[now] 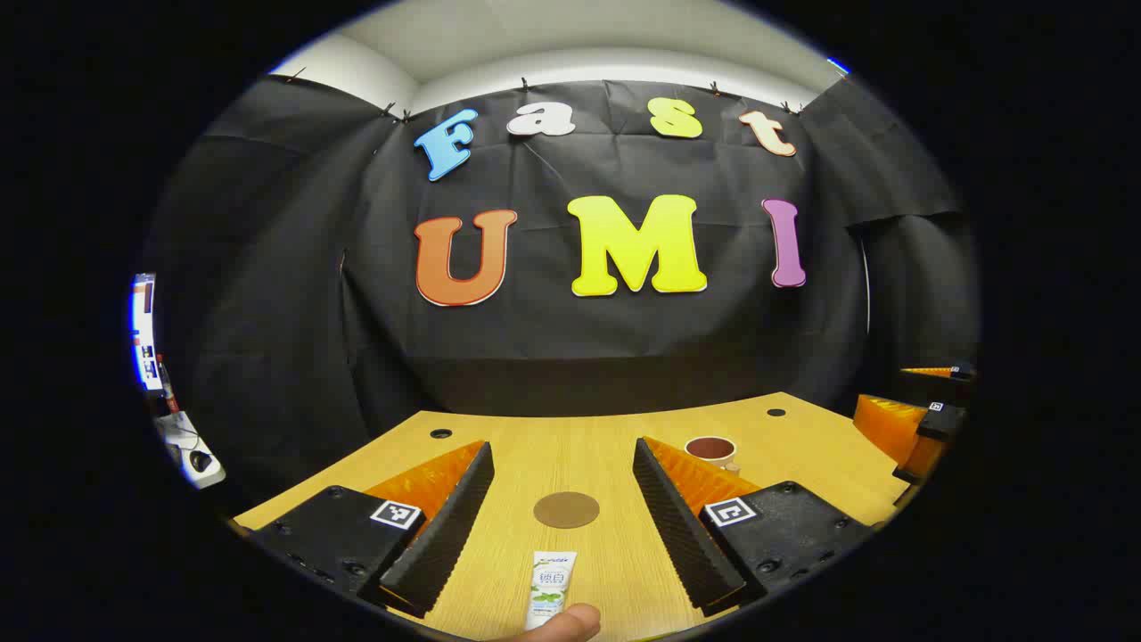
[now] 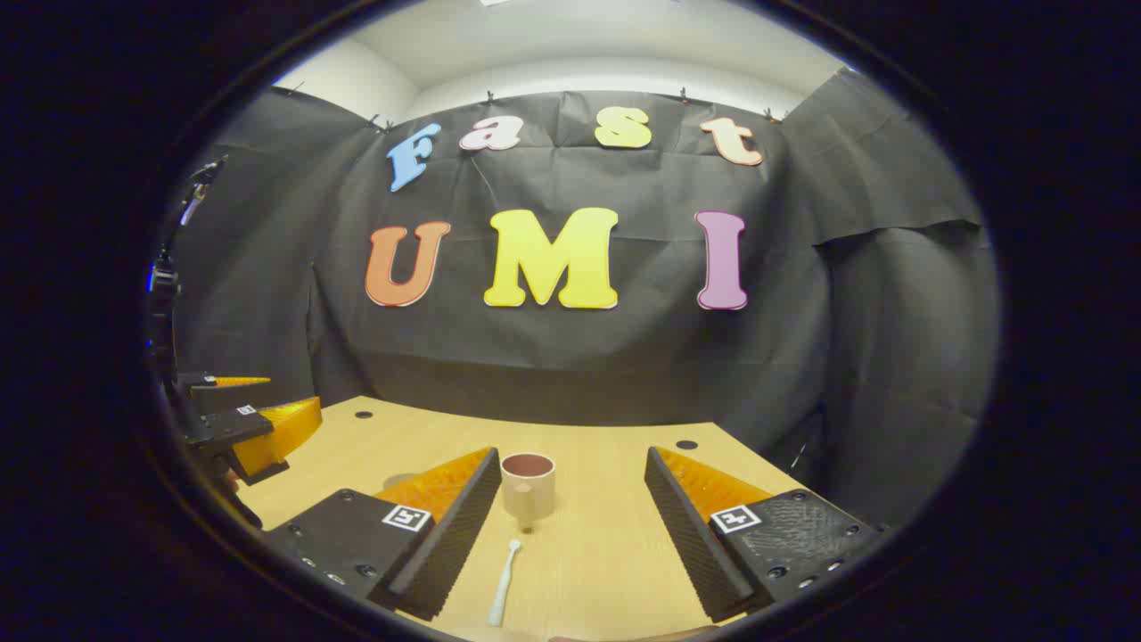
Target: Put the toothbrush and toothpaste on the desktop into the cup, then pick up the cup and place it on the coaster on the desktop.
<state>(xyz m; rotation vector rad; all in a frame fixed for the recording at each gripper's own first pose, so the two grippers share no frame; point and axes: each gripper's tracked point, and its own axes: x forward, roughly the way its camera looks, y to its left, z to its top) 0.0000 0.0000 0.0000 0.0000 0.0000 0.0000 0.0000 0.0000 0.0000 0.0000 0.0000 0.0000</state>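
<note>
Toothpaste [image 1: 552, 587] is lying flat by the desktop's [image 1: 615, 428] near edge, between the left gripper's [image 1: 562, 524] spread fingers, with the round coaster [image 1: 566, 509] just beyond it. Toothbrush [image 2: 503, 584] is lying in front of the empty cup [image 2: 528, 484], between the right gripper's [image 2: 570, 533] spread fingers. Nothing is being gripped yet; judging by this, every step is remaining

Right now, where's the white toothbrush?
In the right gripper view, the white toothbrush lies flat on the wooden desktop between the open right gripper fingers, just in front of the beige cup.
</note>
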